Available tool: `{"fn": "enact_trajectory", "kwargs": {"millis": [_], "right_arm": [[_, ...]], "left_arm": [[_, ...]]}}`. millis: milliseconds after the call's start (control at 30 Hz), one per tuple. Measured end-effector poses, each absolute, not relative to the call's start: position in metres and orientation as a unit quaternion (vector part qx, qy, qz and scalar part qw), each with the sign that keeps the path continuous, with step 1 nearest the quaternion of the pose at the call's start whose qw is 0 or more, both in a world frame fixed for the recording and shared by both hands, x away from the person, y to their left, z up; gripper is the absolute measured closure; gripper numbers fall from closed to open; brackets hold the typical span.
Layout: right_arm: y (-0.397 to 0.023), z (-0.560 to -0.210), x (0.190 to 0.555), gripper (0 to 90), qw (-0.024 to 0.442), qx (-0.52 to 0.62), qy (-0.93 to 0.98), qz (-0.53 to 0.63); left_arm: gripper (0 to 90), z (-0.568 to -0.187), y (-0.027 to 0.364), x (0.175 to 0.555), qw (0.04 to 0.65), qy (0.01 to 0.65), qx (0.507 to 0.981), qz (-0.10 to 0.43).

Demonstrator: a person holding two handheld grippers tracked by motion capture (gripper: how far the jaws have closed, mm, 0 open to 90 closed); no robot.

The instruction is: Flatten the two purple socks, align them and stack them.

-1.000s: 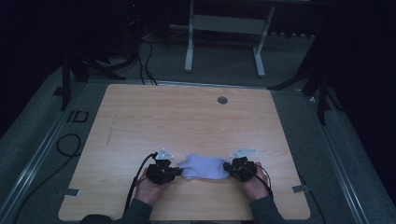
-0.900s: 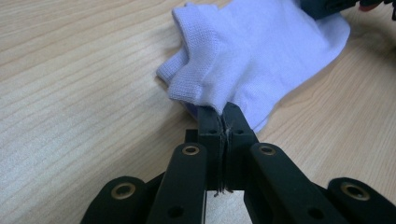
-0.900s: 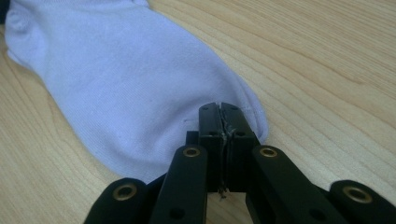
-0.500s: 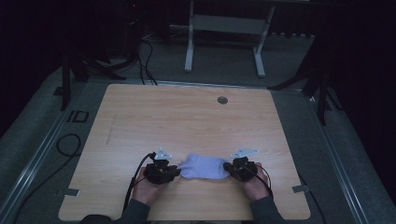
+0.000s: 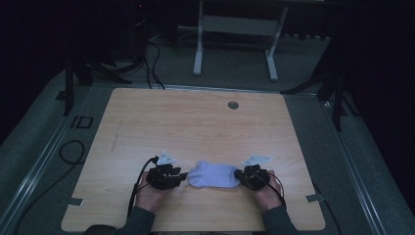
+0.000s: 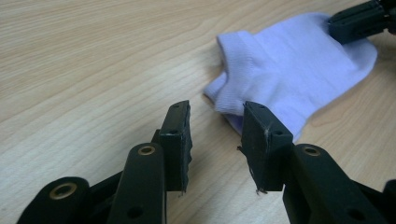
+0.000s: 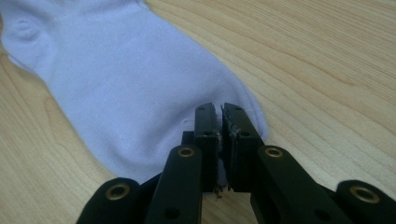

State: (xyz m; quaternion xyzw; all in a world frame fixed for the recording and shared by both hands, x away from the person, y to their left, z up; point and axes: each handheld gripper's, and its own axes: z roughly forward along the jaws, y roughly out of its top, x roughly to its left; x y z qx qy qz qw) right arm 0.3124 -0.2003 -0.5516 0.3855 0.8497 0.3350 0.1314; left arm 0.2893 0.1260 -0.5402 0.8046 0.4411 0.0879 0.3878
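Your left gripper (image 6: 215, 140) has just been opening its jaws and now stands off the sock's (image 6: 299, 65) cuff edge, nothing between them. Your right gripper (image 7: 219, 135) has begun easing apart at the sock's toe.

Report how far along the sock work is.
Done: the sock lies flat on the table. In hand: the left claw has just been opening, its jaws apart with nothing between them; the right claw pinches the sock's other end. Left: the right claw's release.
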Motion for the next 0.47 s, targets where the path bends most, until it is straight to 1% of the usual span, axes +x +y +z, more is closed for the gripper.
{"fn": "enact_trajectory", "kwargs": {"millis": [167, 300, 333, 467], "right_arm": [[-0.202, -0.545, 0.310, 83.9, 0.126, 0.384, 0.841, 0.360], [-0.204, -0.537, 0.309, 84.0, 0.133, 0.382, 0.833, 0.377], [-0.204, -0.537, 0.309, 84.0, 0.133, 0.382, 0.833, 0.377], [-0.212, -0.533, 0.311, 84.3, 0.146, 0.392, 0.825, 0.381]], "left_arm": [[62.1, -0.538, 0.133, 0.292, 0.393, 0.449, 0.796, 0.097], [60.9, -0.538, 0.135, 0.293, 0.395, 0.452, 0.793, 0.108], [60.9, -0.537, 0.139, 0.296, 0.396, 0.453, 0.789, 0.124], [60.9, -0.539, 0.145, 0.302, 0.390, 0.467, 0.780, 0.145]]}}
